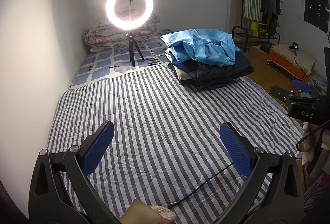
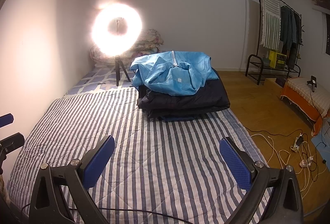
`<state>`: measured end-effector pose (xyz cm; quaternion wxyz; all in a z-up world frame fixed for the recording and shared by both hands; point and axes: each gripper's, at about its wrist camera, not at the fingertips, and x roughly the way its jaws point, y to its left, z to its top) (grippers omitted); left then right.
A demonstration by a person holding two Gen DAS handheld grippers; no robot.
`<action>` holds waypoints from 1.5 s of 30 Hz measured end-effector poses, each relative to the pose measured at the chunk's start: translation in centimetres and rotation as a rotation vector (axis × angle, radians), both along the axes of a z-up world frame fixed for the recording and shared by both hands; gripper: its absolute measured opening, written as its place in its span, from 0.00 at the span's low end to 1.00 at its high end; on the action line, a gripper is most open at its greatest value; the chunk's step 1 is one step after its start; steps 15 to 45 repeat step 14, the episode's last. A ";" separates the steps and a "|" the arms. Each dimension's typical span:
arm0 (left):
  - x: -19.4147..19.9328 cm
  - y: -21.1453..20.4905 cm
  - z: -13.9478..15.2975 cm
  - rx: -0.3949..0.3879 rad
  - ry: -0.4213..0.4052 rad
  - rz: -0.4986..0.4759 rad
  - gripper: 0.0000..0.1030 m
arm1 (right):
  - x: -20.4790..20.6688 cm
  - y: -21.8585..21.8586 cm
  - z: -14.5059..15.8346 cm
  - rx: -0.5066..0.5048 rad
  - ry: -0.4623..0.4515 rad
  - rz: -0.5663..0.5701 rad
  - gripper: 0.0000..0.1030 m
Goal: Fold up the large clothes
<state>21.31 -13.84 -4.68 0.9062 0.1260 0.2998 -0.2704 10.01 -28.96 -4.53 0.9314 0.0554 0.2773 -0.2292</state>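
Two grippers: left gripper [image 1: 165,142] and right gripper [image 2: 167,157] both hang over the bed with blue pads spread wide, holding nothing.
Bed: striped quilt [image 1: 156,120] covers most of it, flat and bare at the near end; a thin black cable [image 1: 206,180] crosses that end.
Clothes pile: stacked at the far right of the bed, near the edge, well apart from both grippers.
Dark jacket [image 2: 185,100]: lower in the pile, folded; looks padded, likely bulky, heavier and a bit slick.
Blue garment [image 2: 171,73]: crumpled on top, white zip showing; looks thin, light and floppy, so it should lift easily but sag.
Where to grip: probably collar or shoulder seams, one gripper each side.
Ring light [image 1: 129,7]: lit, on a small tripod beyond the quilt, left of the pile.
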 end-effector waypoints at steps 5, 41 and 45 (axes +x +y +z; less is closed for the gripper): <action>-0.1 0.0 0.1 0.006 -0.015 -0.008 1.00 | 0.1 0.0 -0.1 0.003 0.005 0.004 1.00; -0.2 0.9 0.3 -0.018 -0.034 0.009 1.00 | 0.1 -0.2 -0.4 0.007 0.012 0.017 1.00; -0.2 0.9 0.3 -0.018 -0.034 0.009 1.00 | 0.1 -0.2 -0.4 0.007 0.012 0.017 1.00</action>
